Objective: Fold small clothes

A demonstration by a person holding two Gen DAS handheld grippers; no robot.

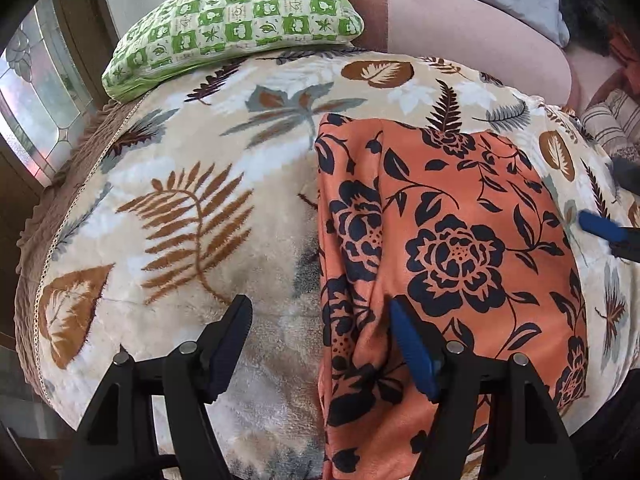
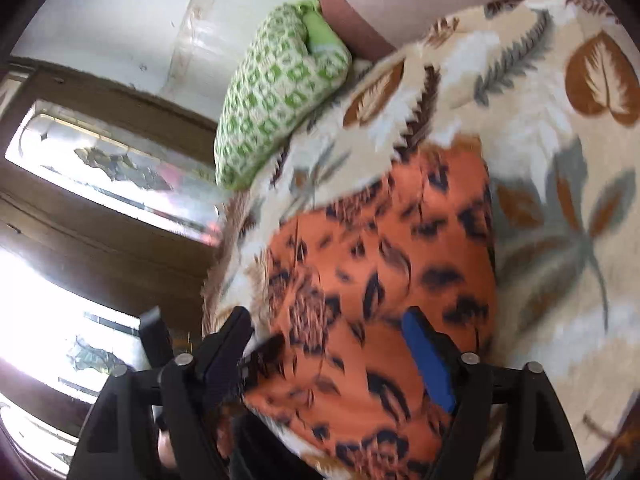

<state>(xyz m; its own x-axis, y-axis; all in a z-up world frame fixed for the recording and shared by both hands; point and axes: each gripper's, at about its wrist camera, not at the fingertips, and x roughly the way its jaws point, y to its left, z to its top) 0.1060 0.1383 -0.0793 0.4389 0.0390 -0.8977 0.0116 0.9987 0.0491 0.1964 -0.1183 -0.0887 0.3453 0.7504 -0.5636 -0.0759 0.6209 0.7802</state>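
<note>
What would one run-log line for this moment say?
cloth: folded, on blanket | left tongs: open, at its edge | right tongs: open

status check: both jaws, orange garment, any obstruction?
Left gripper open, empty. Right gripper open, empty. Orange floral garment folded on leaf-print blanket. Nothing blocking.
</note>
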